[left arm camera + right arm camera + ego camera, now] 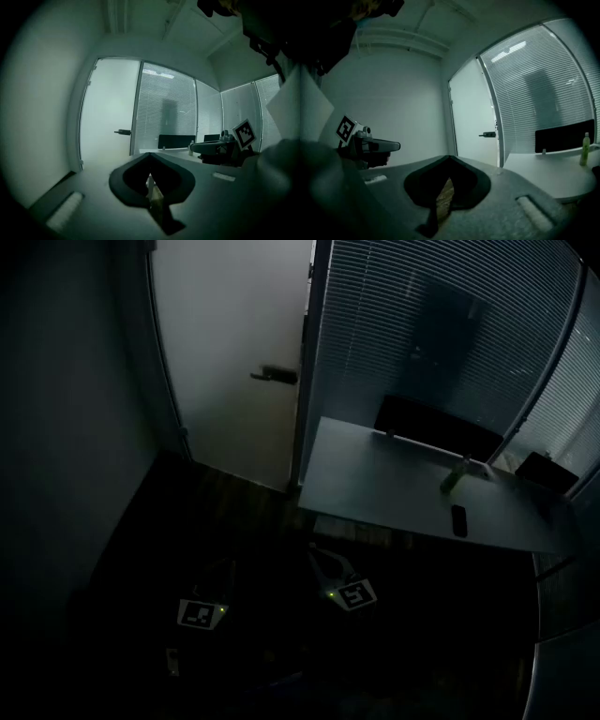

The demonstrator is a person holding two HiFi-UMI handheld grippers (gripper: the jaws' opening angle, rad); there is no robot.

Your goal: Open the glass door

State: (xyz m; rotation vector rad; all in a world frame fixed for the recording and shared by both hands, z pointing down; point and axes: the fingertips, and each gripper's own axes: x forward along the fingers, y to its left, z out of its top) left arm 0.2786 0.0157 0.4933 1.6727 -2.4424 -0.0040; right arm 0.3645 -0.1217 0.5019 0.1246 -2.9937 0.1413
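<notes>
Frosted glass glows pale ahead of us, and little else does; from the head view the floor is near black, so only marker cubes betray our tools. The left gripper point(150, 183) has its jaws pressed together on nothing; the right gripper point(446, 186) looks the same, closed and empty. The glass door point(234, 352) stands upright, long axis vertical, closed in its frame beside the slatted blinds point(441, 324), well apart from both grippers; its top is cut off overhead. Its handle point(274, 376) lies level, pointing away from the blinds. On the desk point(375, 484) stands a green bottle point(453, 479); we cannot tell what is in it.
</notes>
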